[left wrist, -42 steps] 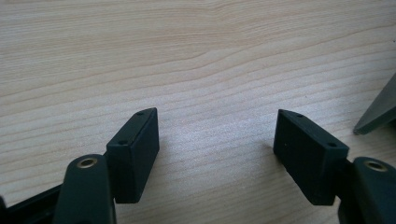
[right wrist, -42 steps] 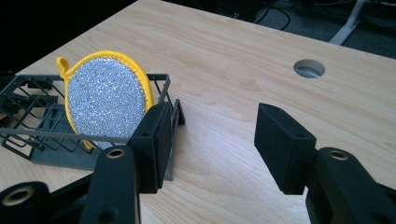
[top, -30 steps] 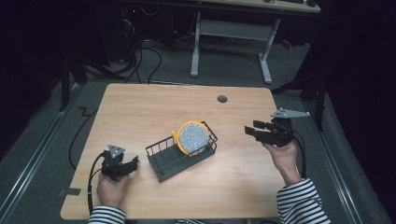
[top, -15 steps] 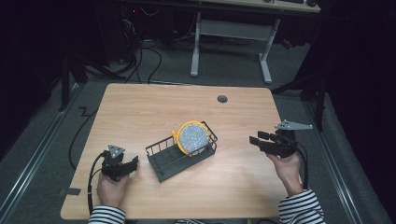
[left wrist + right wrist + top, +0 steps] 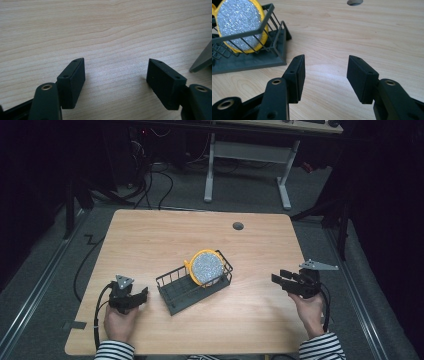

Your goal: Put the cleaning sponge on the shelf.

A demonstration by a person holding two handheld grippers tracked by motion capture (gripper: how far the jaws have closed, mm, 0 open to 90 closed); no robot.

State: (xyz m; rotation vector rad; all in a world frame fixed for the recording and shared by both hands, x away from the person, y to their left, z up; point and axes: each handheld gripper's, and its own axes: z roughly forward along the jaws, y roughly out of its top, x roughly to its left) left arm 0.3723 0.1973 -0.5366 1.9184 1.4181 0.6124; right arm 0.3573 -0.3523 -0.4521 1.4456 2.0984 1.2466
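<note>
Two empty, wide-open tools flank the rack (image 5: 194, 287) mid-desk (image 5: 165, 235): from the right hand-held gripper (image 5: 283, 281) the yellow-rimmed disc (image 5: 206, 267) lies at nine o'clock; the left hand-held gripper (image 5: 140, 296) sits nearer the rack.

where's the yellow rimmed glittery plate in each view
High view: the plate stands on edge in the right end of the dark wire rack, mid-table.
Left gripper view: not in it; bare wood between the open jaws.
Right gripper view: plate at top left, behind the rack's wires.
Shared landmark: the round hole in the table, and.
</note>
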